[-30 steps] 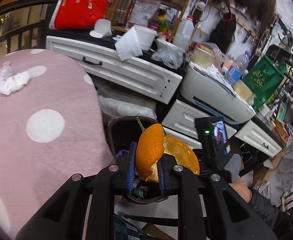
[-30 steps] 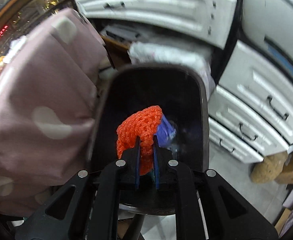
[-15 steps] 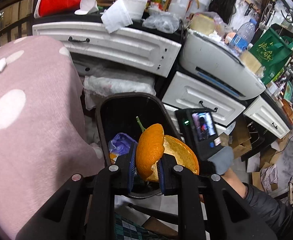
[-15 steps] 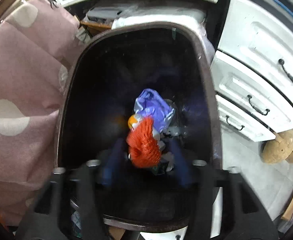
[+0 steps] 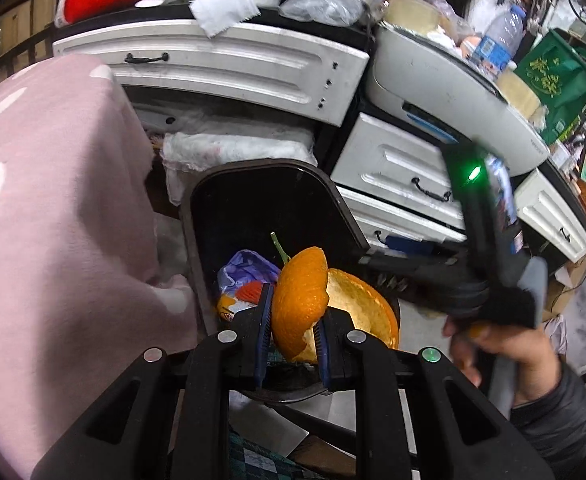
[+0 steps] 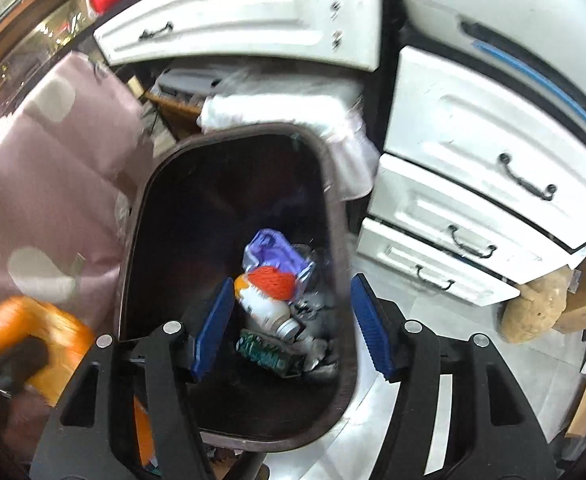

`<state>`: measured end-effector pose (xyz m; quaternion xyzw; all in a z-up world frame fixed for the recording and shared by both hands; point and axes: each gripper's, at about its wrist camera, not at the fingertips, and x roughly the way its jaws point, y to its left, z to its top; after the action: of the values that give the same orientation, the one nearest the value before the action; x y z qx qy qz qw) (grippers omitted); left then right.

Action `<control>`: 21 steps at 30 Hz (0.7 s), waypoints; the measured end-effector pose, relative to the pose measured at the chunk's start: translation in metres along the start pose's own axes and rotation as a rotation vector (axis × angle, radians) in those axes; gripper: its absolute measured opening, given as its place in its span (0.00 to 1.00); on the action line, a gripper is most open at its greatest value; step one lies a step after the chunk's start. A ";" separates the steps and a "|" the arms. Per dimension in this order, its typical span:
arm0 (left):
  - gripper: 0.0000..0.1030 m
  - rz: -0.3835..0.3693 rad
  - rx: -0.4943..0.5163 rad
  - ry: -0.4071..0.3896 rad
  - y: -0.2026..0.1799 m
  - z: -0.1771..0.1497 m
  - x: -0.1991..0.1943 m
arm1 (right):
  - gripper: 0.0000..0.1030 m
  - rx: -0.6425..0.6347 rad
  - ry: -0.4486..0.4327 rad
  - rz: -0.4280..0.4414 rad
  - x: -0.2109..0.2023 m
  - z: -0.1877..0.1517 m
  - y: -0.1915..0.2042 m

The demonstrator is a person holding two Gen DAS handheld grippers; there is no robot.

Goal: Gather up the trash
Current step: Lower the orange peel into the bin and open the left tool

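right wrist view shows the change: the right tool [image 6: 289, 320] has spread its jaws wide and is empty, and the orange mesh net [image 6: 273, 282] it was pinching a second ago now lies down in the dark trash bin [image 6: 333, 208], on top of a white bottle [image 6: 265, 308] and against a crumpled purple bag [image 6: 271, 246]. so that piece of trash is delivered. left wrist view has the left tool [image 5: 293, 340] pressed together on the orange peel [image 5: 301, 300], held over the near end of the bin, nearer and lower than a second ago, with the net and purple bag visible just beyond it. judging by this, the peel is next to be dropped; the left jaws only need to part while it hangs inside the rim
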<state>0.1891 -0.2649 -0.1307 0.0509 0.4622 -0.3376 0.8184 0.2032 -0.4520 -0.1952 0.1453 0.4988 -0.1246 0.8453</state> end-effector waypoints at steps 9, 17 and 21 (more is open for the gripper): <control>0.18 0.002 0.052 0.067 -0.019 -0.002 0.041 | 0.63 0.077 -0.077 -0.011 -0.030 0.012 -0.027; 0.18 0.017 0.044 0.134 -0.021 -0.004 0.077 | 0.64 0.095 -0.098 0.008 -0.041 0.013 -0.031; 0.18 0.029 0.053 0.157 -0.020 -0.005 0.091 | 0.64 0.092 -0.094 0.015 -0.040 0.012 -0.030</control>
<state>0.2049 -0.3241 -0.2006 0.1053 0.5151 -0.3328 0.7828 0.1836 -0.4814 -0.1575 0.1819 0.4512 -0.1477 0.8611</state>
